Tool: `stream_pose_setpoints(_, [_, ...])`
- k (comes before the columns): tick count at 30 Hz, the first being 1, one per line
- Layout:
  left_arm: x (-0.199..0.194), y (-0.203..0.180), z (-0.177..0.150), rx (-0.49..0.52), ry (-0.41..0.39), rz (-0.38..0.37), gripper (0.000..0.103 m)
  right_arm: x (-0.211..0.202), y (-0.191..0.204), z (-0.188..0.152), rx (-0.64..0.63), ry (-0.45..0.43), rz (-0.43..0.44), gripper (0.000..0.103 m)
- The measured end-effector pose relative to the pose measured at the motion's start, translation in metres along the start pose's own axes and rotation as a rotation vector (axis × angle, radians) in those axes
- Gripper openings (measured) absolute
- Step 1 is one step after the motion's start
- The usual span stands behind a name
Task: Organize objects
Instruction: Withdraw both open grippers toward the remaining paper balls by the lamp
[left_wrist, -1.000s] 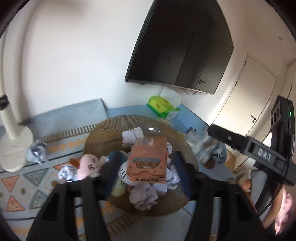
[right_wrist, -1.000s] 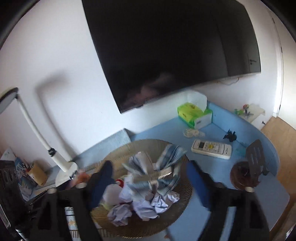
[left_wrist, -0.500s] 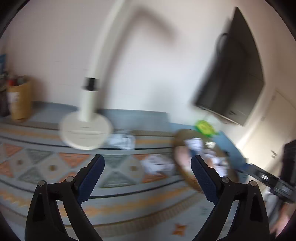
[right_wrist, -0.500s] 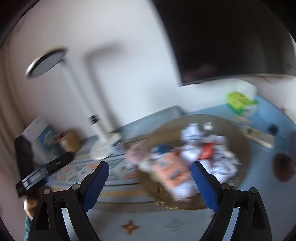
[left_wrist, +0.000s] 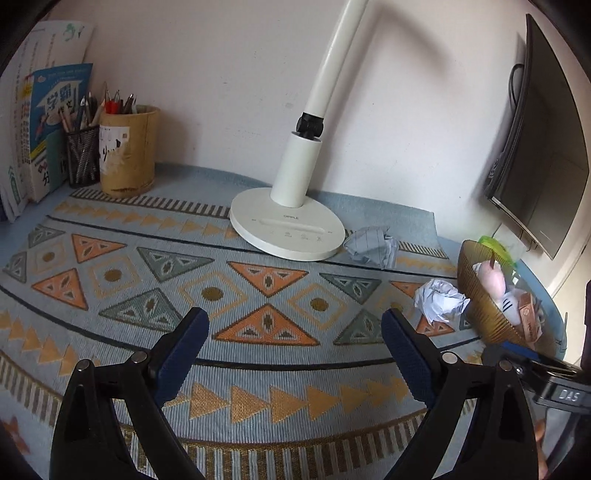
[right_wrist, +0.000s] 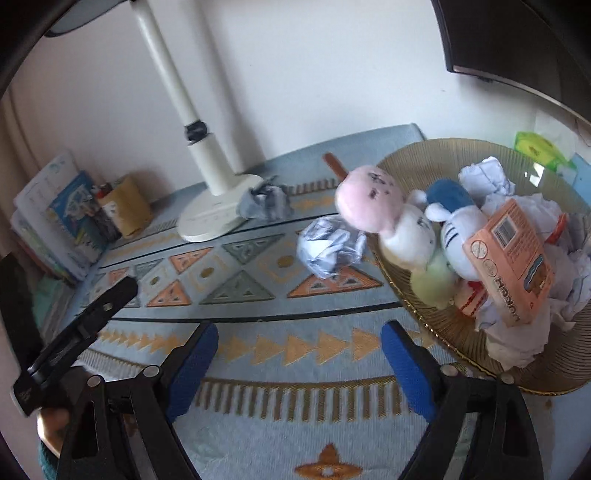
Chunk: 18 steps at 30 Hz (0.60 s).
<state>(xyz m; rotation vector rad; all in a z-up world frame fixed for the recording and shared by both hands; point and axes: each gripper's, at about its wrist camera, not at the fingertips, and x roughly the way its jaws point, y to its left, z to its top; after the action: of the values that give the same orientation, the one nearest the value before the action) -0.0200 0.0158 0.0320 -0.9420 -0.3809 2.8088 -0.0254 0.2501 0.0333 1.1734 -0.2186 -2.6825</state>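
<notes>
The left hand-held gripper (left_wrist: 295, 334) stands wide with only the patterned mat (left_wrist: 258, 295) between its blue pads; its jaws have just been opening, and nothing is held. The right hand-held gripper (right_wrist: 299, 345) is likewise wide and empty over the mat near the bottom of its frame, its jaws having just eased in a little. At the right of the right wrist view a round woven basket (right_wrist: 554, 369) sits on the table, piled with things: a pink plush toy (right_wrist: 364, 201) leaning over its left rim, a white and blue plush toy (right_wrist: 456, 229) beside it, an orange box (right_wrist: 509, 254) lying tilted on top, and crumpled paper around them. Just left of the basket's rim, a crumpled white paper ball (right_wrist: 327, 247) lies on the mat. Farther up, a crumpled grey-blue paper ball (right_wrist: 266, 201) rests against the base of a white desk lamp (right_wrist: 214, 214). In the left wrist view, a tan pen holder (left_wrist: 127, 149) and a black mesh pen cup (left_wrist: 83, 155) stand in the upper left corner beside upright books (left_wrist: 48, 122), against the wall. A dark screen (left_wrist: 543, 147) hangs on the wall at the right edge, and a green tissue box (right_wrist: 537, 147) shows behind the basket.
</notes>
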Motion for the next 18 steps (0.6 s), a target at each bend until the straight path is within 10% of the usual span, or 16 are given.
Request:
stream_pose_setpoints(9, [-0.001, 0.015, -0.001, -0.086, 0.013, -0.046, 0.094, 0.005, 0.002, 0.005, -0.036, -0.037, -0.168, 0.086])
stream_pose_setpoints(18, [0.007, 0.007, -0.003, -0.068, 0.054, -0.065, 0.094, -0.010, -0.053, 0.008, 0.104, -0.009, -0.137, 0.083])
